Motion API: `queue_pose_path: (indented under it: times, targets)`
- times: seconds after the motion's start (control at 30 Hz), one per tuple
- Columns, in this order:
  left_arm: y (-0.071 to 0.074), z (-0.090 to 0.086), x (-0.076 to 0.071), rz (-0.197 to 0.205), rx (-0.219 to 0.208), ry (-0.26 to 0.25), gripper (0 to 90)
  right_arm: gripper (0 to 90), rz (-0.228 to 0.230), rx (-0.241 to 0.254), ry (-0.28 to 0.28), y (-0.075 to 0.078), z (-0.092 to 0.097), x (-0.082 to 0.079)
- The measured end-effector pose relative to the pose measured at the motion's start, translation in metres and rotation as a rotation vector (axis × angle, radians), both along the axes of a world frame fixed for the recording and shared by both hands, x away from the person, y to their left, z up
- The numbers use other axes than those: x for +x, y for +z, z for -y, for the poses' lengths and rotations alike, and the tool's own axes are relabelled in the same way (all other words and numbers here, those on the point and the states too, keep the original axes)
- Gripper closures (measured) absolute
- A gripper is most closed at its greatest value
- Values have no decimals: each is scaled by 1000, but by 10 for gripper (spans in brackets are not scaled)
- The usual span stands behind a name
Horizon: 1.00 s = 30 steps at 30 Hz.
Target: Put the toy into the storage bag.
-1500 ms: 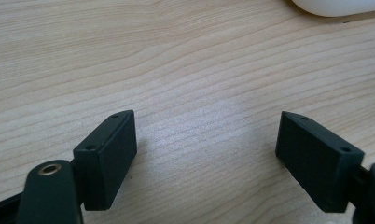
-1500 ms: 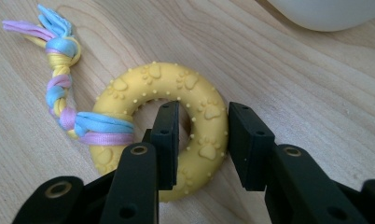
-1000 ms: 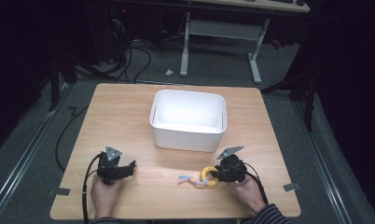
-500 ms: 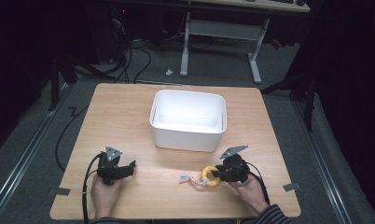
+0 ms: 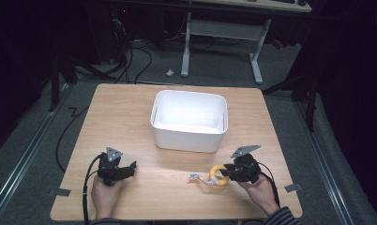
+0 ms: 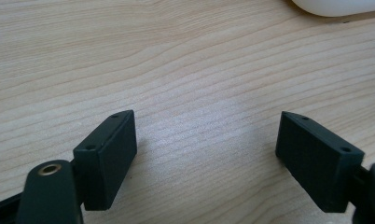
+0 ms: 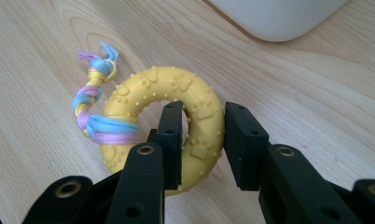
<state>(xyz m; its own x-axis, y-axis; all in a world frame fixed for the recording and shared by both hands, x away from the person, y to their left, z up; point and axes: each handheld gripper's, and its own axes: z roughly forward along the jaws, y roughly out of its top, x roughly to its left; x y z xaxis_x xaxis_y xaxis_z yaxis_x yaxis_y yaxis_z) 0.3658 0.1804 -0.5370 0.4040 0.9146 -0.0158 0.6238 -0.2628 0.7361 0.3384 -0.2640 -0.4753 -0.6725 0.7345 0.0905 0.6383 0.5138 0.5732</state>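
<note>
From the high view, a wooden table [image 5: 130, 112] carries a white bin [image 5: 189, 121] at its middle, toward the far side, and the person's two hands come in at the near edge. The left gripper [image 5: 123, 169] rests low over bare wood at the near left, well apart from everything else, its cable trailing back toward the table's edge. At the near right the right gripper [image 5: 225, 172] points leftward, with a yellow ring toy [image 5: 215, 172] at its tip and a braided rope tail [image 5: 196, 177] lying on the wood just to the ring's left — the toy sits in front of the bin, near but not touching it. In the left gripper view the two black jaws stand wide apart with nothing between them but wood grain; a curved corner of the white bin [image 6: 337, 5] shows at the top right. In the right gripper view the jaws are closed on the yellow ring toy [image 7: 143, 88]: one jaw reaches through the ring's hole, the other presses its outer rim, so one side of the ring is pinched between them. The ring's surface bears raised paw prints and dots, and the braided rope tail [image 7: 93, 93] — blue, pink and yellow — is knotted round the ring's left side and runs up and away over the table. The white bin [image 7: 279, 16] fills the upper right corner, apart from the toy.
</note>
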Motion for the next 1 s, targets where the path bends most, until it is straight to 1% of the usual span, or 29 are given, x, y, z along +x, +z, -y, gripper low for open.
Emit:
queue_pose_path:
  times: [0.2,0.33,0.37,0.47,0.53,0.6,0.67,0.7,0.9,1.0]
  targets:
    - [0,0,0,0,0,0,209,693,6,14,-29,6,12,-3]
    - [0,0,0,0,0,1,210,693,15,22,-35,9,20,-4]
    - [0,0,0,0,0,1,209,693,15,21,-43,10,22,-6]
    - [0,0,0,0,1,1,210,694,24,18,-45,13,28,-7]
    - [0,0,0,0,0,1,209,694,23,33,-55,16,35,-9]
    - [0,0,0,0,1,1,209,694,21,40,-53,17,37,-9]
    - [0,0,0,0,0,1,209,694,17,43,-59,20,41,-11]
    - [0,0,0,0,0,1,209,694,28,37,-56,22,44,-12]
    - [0,0,0,0,0,1,209,694,33,65,-66,34,54,-16]
    - [0,0,0,0,0,1,209,694,34,75,-60,39,58,-16]
